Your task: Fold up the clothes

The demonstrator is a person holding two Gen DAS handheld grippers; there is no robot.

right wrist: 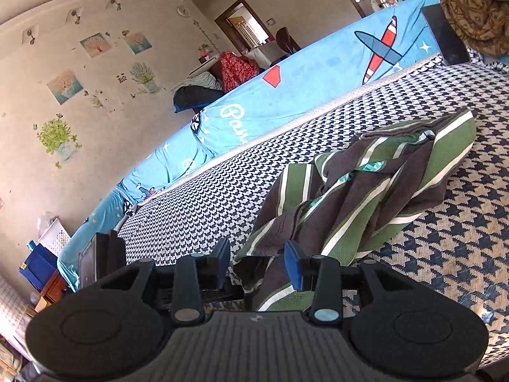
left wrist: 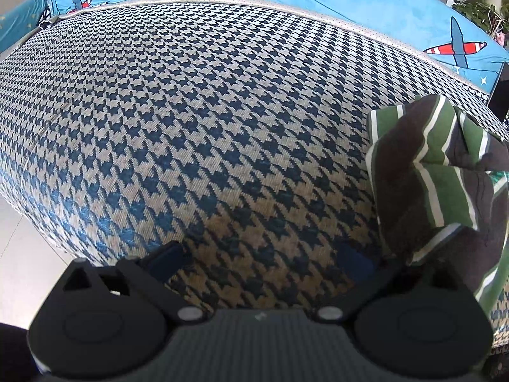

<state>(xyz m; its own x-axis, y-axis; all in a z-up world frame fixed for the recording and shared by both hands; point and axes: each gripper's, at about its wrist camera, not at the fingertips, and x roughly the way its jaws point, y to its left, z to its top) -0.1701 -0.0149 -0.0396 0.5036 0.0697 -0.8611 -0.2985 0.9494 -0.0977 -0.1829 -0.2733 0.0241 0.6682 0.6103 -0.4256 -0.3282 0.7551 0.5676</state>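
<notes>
Beneath my tongs spreads a houndstooth mattress (left wrist: 197,121), blue sheet (right wrist: 286,95) behind. Left tongs (left wrist: 259,259) gape empty; right tongs (right wrist: 257,264) stand apart around the crumpled striped garment (right wrist: 375,191).

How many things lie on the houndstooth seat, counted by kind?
Striped garment, green, brown and white, crumpled: 1
Dark flat phone-like device, leaning on the blue sofa cover: 1
Total: 2
</notes>
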